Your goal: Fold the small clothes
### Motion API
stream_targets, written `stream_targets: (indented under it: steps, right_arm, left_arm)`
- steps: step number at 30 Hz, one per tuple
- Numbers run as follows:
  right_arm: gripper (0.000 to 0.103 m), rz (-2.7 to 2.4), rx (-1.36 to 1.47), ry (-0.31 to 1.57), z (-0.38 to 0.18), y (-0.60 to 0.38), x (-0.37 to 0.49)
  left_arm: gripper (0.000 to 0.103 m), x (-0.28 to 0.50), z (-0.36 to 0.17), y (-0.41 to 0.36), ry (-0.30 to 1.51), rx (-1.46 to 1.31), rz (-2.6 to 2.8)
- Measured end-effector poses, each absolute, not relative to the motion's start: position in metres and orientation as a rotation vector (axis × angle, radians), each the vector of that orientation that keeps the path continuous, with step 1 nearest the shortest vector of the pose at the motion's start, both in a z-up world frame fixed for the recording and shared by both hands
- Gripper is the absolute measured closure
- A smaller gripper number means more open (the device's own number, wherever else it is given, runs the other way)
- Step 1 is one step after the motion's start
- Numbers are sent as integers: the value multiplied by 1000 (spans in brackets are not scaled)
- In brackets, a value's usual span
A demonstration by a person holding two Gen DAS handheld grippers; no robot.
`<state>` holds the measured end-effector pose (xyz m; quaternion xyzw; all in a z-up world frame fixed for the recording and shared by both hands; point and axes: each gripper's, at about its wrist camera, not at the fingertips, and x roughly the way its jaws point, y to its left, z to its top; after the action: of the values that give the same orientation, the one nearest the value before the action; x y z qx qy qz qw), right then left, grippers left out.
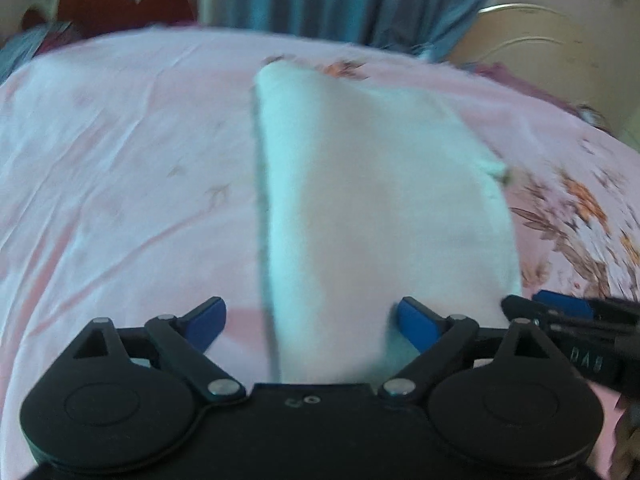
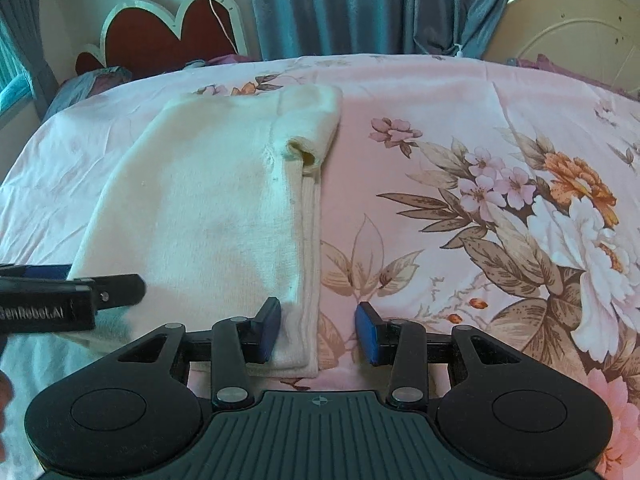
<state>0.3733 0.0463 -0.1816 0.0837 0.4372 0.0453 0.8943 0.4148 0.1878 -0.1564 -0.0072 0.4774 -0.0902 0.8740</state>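
Observation:
A small cream-white knit garment (image 2: 208, 208) lies folded lengthwise on the pink floral bed sheet (image 2: 440, 120). Its sleeve (image 2: 312, 128) is tucked at the far right. In the left wrist view the garment (image 1: 368, 200) is blurred. My left gripper (image 1: 310, 324) is open, its blue pads either side of the garment's near left edge. It shows in the right wrist view (image 2: 68, 292) at the left. My right gripper (image 2: 318, 332) is open, straddling the garment's near right edge. It shows in the left wrist view (image 1: 560, 312) at the right.
A red scalloped headboard (image 2: 168, 32) and blue curtains (image 2: 360, 4) stand behind the bed. A cream round panel (image 2: 580, 36) is at the back right. Dark bedding (image 2: 92, 80) lies at the far left corner.

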Motion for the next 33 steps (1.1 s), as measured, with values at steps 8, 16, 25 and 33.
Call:
stream_targets:
  steps: [8, 16, 25, 33]
  right_arm:
    - [63, 150, 205, 844, -148, 39, 343]
    - [62, 292, 184, 745, -92, 24, 235]
    - [39, 320, 145, 658, -61, 1, 125]
    - [33, 306, 147, 591, -23, -3, 81]
  left_arm:
    - [10, 376, -119, 187, 989, 39, -83]
    - [10, 263, -45, 190, 790, -51, -88]
    - [10, 172, -9, 152, 813, 69, 7]
    - [10, 117, 12, 141, 748, 30, 38]
